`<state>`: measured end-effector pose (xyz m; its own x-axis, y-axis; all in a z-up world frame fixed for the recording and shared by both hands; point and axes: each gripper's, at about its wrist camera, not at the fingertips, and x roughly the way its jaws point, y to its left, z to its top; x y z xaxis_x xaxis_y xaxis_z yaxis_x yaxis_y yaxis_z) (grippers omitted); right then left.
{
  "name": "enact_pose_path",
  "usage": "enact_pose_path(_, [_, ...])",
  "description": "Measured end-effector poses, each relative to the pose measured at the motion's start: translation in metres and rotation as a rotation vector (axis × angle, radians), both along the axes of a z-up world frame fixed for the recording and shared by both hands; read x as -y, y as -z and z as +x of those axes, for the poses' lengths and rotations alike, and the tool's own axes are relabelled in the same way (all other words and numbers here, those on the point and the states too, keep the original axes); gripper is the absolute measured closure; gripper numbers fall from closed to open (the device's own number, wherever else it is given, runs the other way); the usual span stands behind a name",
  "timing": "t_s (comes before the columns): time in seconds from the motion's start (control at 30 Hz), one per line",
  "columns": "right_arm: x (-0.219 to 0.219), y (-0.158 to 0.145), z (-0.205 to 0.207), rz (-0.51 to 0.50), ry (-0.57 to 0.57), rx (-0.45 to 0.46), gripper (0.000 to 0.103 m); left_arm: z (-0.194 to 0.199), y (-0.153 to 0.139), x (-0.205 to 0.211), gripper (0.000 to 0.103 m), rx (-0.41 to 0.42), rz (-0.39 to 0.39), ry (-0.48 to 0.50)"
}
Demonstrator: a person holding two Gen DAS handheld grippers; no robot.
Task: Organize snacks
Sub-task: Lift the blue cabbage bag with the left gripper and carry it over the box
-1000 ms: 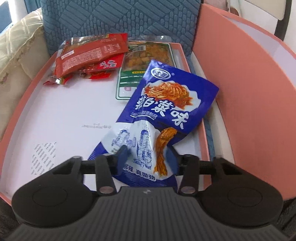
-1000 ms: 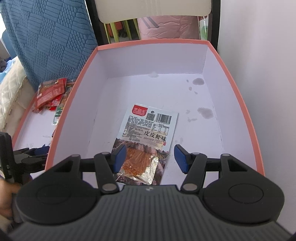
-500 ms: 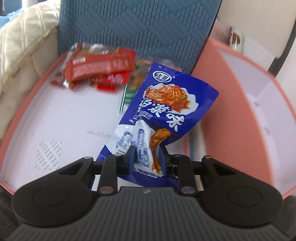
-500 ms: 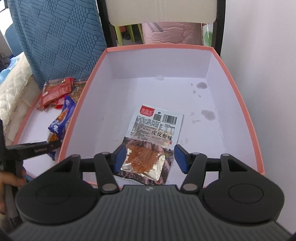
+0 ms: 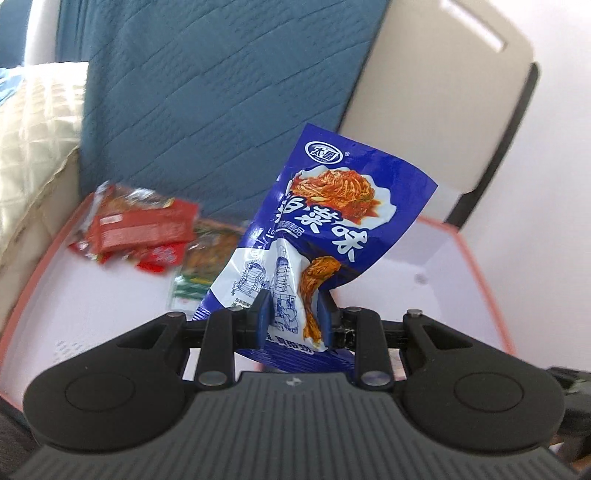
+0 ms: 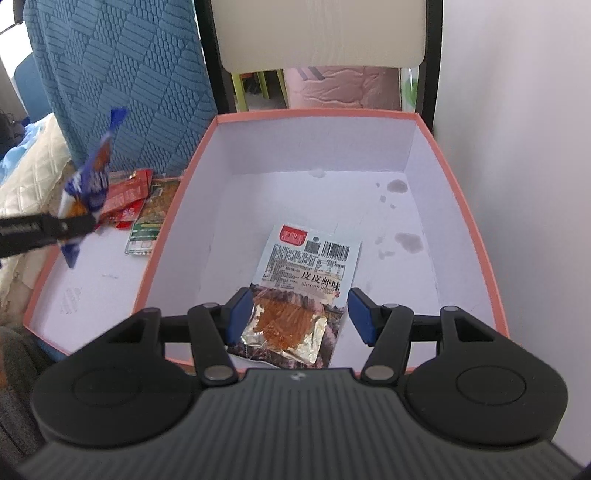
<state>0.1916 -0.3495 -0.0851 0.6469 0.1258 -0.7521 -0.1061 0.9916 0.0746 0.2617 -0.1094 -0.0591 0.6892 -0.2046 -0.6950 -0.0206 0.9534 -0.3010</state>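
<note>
My left gripper (image 5: 291, 316) is shut on the lower end of a blue snack bag (image 5: 325, 225) and holds it up in the air above the shallow pink lid (image 5: 33, 273). It also shows in the right wrist view (image 6: 90, 184), pinched by the left gripper (image 6: 79, 223). Red snack packets (image 5: 140, 229) and a green-edged packet (image 5: 207, 266) lie at the lid's far end. My right gripper (image 6: 295, 314) is open and empty above the deep pink box (image 6: 207, 140). A grey shrimp-flavour packet (image 6: 306, 273) lies on the box floor between its fingers.
The deep box stands right of the lid; its floor has grey stains (image 6: 406, 240). A blue quilted cushion (image 6: 122, 74) and a chair back (image 6: 321, 33) stand behind. A cream quilt (image 5: 33, 140) lies left. A white wall (image 6: 535, 147) is on the right.
My left gripper closed on the blue bag and lifted it off the lid, up and toward the box. The right gripper stayed open over the shrimp packet, shifting slightly.
</note>
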Motion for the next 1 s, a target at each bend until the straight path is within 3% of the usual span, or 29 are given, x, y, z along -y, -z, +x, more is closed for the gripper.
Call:
enact_pose_path(0.23, [0.011,-0.002,0.000,-0.006,0.027,0.024,0.044,0.001,-0.014,0.042,0.071,0.016,-0.054,0.069])
enact_pose_path(0.5, [0.027,0.002,0.000,-0.004,0.061,0.023,0.044,0.000,0.008,0.077,0.071,-0.053,-0.047,0.132])
enact_pose_path(0.57, [0.030,0.004,0.000,-0.005,0.071,0.020,0.044,-0.001,0.012,0.082,0.058,-0.076,-0.055,0.146])
enact_pose_path(0.73, [0.038,0.004,-0.001,-0.004,0.093,0.020,0.044,-0.007,0.008,0.083,0.039,-0.052,-0.042,0.151])
enact_pose_path(1.0, [0.041,-0.013,-0.009,-0.001,0.111,0.066,0.044,-0.015,-0.028,0.073,0.039,0.042,-0.022,0.169])
